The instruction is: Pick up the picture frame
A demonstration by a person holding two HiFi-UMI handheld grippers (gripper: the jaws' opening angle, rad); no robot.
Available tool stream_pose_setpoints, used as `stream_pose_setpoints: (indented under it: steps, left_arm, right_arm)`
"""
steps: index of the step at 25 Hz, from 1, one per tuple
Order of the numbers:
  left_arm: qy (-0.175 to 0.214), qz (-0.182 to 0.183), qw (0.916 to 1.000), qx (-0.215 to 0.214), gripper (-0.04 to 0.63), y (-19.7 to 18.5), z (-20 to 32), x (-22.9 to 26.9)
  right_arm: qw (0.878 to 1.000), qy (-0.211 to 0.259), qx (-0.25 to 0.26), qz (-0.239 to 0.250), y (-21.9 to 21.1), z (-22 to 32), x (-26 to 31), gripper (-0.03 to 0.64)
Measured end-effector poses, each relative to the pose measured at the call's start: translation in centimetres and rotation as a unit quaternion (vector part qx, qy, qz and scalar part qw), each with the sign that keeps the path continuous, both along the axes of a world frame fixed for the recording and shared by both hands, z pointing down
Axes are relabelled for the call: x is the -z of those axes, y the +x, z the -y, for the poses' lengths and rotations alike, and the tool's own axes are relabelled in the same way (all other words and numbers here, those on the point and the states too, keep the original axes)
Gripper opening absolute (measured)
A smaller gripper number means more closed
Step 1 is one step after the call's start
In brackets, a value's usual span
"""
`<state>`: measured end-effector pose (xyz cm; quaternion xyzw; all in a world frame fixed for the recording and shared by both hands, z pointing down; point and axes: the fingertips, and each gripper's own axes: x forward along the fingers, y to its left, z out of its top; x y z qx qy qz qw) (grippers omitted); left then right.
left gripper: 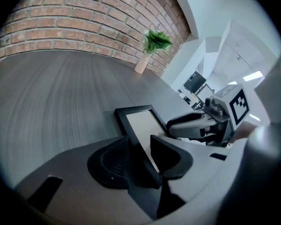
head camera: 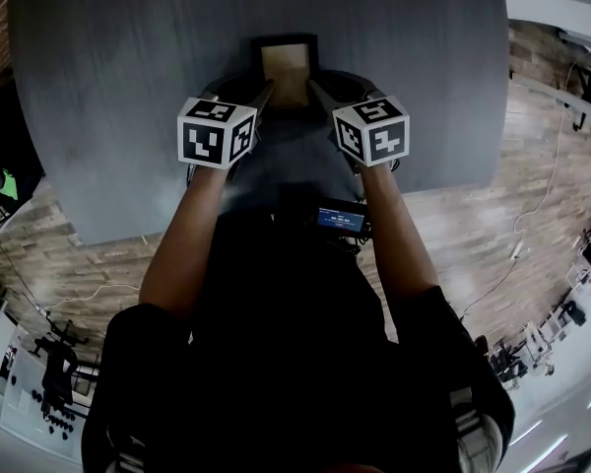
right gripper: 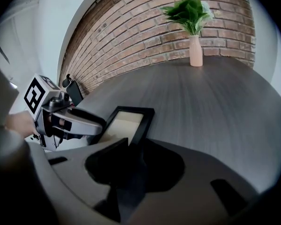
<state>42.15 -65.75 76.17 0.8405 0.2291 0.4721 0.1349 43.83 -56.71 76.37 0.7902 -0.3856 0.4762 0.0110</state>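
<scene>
Black picture frame (head camera: 286, 65) flat on the grey tabletop (head camera: 118, 77), pale panel facing up.
My left hand-held gripper (head camera: 264, 92) reaches its near left corner and my right hand-held gripper (head camera: 315, 90) its near right corner, the two angled inward toward each other.

Head view steeply down; gripper views close, sharing picture frame (head camera: 287, 67).

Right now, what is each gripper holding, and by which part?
Both hold the picture frame: left gripper on its left rail, right gripper on its right rail.
</scene>
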Motion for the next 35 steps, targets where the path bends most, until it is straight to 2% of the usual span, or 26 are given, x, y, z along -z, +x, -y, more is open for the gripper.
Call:
stream_pose_setpoints:
  steps: [5,13,21,30,33,35]
  left_arm:
    - [0.004,0.012,0.9999,0.001,0.138,-0.4,0.6,-1.1]
    - [0.013,0.006,0.9998,0.011,0.110,-0.2,0.7,-1.2]
    - [0.005,0.008,0.9996,0.028,0.102,-0.6,1.2,-1.3]
    - [0.004,-0.058,0.9960,0.068,0.098,0.0,1.7,3.8]
    - [0.007,-0.094,0.9921,0.083,0.098,0.1,2.6,6.6]
    - [0.015,-0.120,0.9892,0.083,0.098,-0.1,1.4,9.1]
  right_arm:
    - [1.000,0.005,0.004,0.004,-0.2,1.1,-0.4,0.106]
    - [1.000,-0.005,0.010,-0.003,0.0,1.0,-0.6,0.106]
    - [1.000,0.019,-0.006,0.002,0.0,1.6,-0.7,0.098]
    - [0.996,0.062,0.008,-0.061,0.7,2.0,4.3,0.098]
    - [0.992,0.080,0.014,-0.099,0.7,2.9,7.1,0.098]
    - [0.987,0.091,0.013,-0.133,0.7,1.8,9.9,0.098]
